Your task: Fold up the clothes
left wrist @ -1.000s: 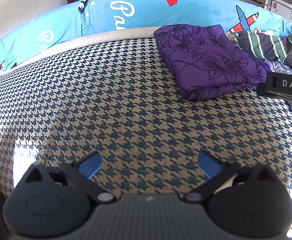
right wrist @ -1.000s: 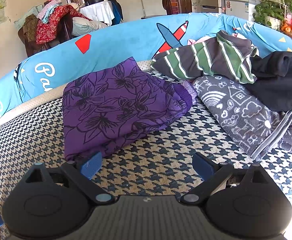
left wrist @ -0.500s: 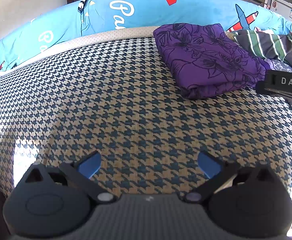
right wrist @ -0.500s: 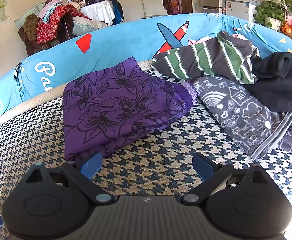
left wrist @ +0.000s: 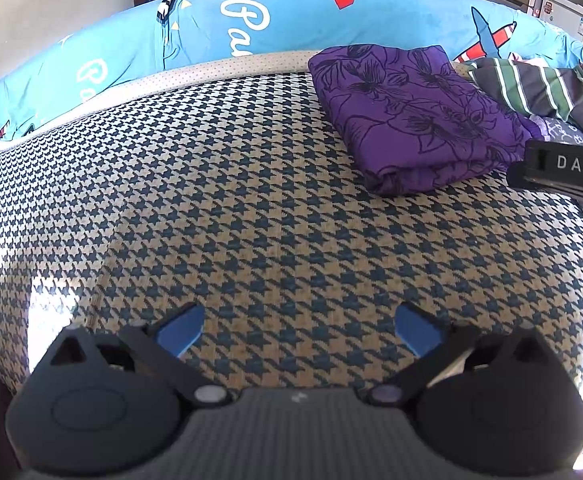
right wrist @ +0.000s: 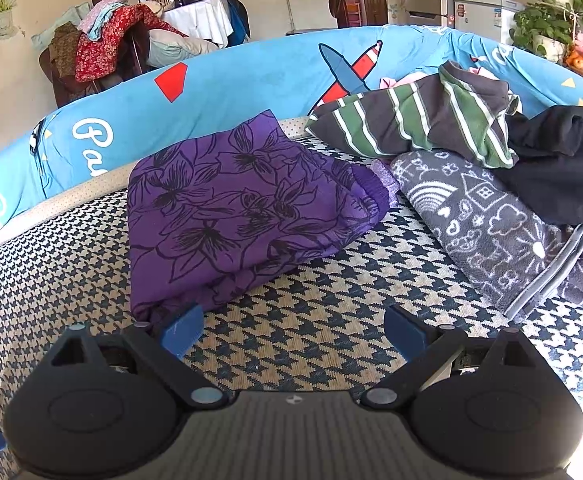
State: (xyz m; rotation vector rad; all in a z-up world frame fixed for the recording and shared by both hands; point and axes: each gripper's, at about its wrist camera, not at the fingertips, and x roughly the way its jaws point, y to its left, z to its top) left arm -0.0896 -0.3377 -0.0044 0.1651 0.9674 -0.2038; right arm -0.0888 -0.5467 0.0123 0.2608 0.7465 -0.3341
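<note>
The folded purple floral garment (right wrist: 243,216) lies on the houndstooth mat (right wrist: 311,340), its near corner just beside the right gripper's (right wrist: 293,334) left fingertip. Both grippers are spread, holding nothing; the left gripper (left wrist: 299,330) hovers over bare mat, well apart from the garment (left wrist: 415,116). Striped (right wrist: 415,120) and grey patterned clothes (right wrist: 487,216) lie at far right.

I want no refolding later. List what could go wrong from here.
1. The right gripper, open, has its left fingertip close to the folded purple garment; a nudge could disturb its folds.
2. The striped shirt overlaps the grey patterned cloth; pulling one might drag the other.
</note>
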